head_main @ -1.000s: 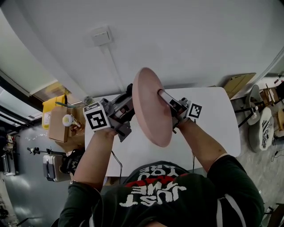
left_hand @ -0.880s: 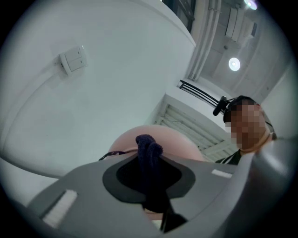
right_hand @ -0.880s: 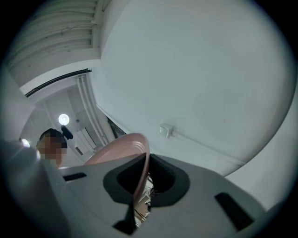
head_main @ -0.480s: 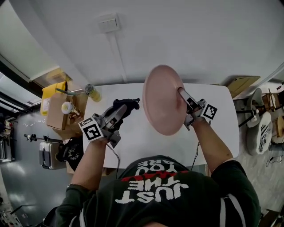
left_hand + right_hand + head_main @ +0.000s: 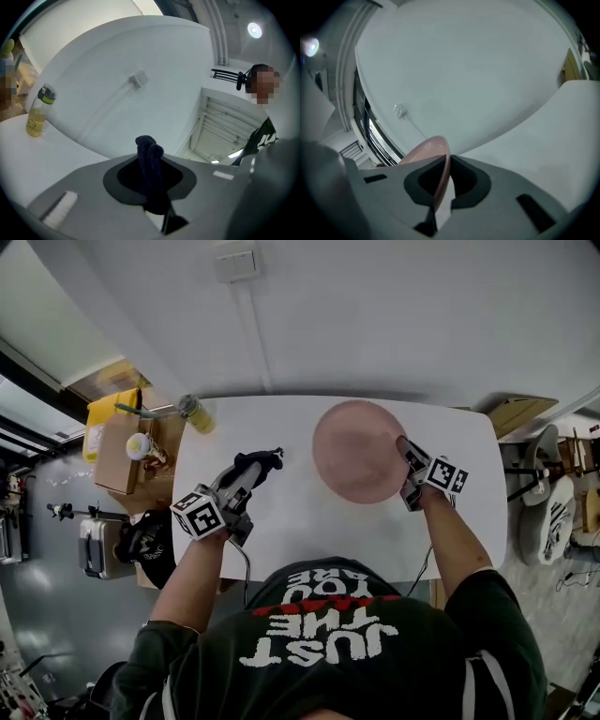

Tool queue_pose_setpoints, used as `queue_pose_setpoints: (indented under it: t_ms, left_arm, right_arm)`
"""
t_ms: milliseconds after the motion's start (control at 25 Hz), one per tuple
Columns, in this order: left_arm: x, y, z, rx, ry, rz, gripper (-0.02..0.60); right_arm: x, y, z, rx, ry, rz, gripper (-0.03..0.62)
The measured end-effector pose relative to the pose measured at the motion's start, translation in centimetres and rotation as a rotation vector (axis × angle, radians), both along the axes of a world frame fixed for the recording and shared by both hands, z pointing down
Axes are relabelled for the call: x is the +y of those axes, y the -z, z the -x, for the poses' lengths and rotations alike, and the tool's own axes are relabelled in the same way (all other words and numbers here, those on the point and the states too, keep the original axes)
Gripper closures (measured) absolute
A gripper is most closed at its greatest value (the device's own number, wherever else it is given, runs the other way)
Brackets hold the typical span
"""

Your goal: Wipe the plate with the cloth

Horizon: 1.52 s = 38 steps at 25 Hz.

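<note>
Left gripper [image 5: 251,472]: jaws pinched on the dark cloth [image 5: 150,171], which bunches up past the tips. It points about level, low over the left half of the table [image 5: 309,531].

Right gripper [image 5: 406,452]: jaws pressed together on the near-right rim of the pink plate [image 5: 359,451]. The rim runs straight between the pads in the right gripper view.

Change over the last second: the plate had been held up on edge in front of us with the cloth gripper close against its left side. Now both hands have come down. The plate lies nearly flat and face up over the far right part of the table, close to the far edge. We cannot tell whether it rests there or hangs just above. Cloth and plate are now well apart, with bare tabletop between them.

We judge that the wiping pass in the air is over, or paused, and the plate is being set down. Any further wiping calls for bringing the cloth back across to it.

Writing: our shirt [image 5: 319,643] carries a print, upside down from the head view, reading "JUST THE"; the red line above it is half hidden, perhaps "YOU ARE". The marker cubes show only black-and-white squares. A bottle [image 5: 195,413] stands at the far left corner, its label too small to read.
</note>
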<state>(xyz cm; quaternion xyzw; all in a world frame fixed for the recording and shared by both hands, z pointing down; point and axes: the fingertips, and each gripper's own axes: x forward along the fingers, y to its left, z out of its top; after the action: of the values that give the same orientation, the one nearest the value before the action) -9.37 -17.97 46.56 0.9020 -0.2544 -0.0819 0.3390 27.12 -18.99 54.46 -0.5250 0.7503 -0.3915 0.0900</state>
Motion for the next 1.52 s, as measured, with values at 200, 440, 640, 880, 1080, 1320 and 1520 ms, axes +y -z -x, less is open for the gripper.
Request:
queue_pose_setpoints:
  t_ms: [200, 440, 640, 880, 1080, 1320, 1520]
  left_arm:
    - [0.8, -2.1, -0.1, -0.033, 0.011, 0.03, 0.522]
    - [0.7, -2.8, -0.1, -0.04, 0.009, 0.046, 0.522]
    - [1.0, -3.0, -0.4, -0.046, 0.001, 0.052, 0.522]
    - [1.2, -3.3, -0.7, -0.057, -0.007, 0.058, 0.522]
    - [1.0, -3.1, -0.7, -0.056, -0.007, 0.049, 0.522]
    - [0.5, -2.0, -0.6, -0.056, 0.015, 0.021, 0.522]
    - [0.6, -0.3, -0.2, -0.072, 0.049, -0.027, 0.522]
  right_arm:
    - [1.3, -6.6, -0.5, 0.165, -0.009, 0.149, 0.58]
    - [1.1, -10.3, 0.9, 0.224, -0.012, 0.218, 0.58]
    - [0.6, -11.7, 1.0, 0.278, -0.028, 0.244, 0.579]
    - [-0.2, -12.9, 0.4, 0.322, -0.036, 0.331, 0.449]
    - [-0.3, -9.8, -2.1, 0.364, -0.058, 0.289, 0.364]
    - [2.6, -2.6, -4.3, 0.354, -0.037, 0.156, 0.364]
    - [5.4, 5.3, -2.8, 0.449, 0.088, -0.018, 0.406]
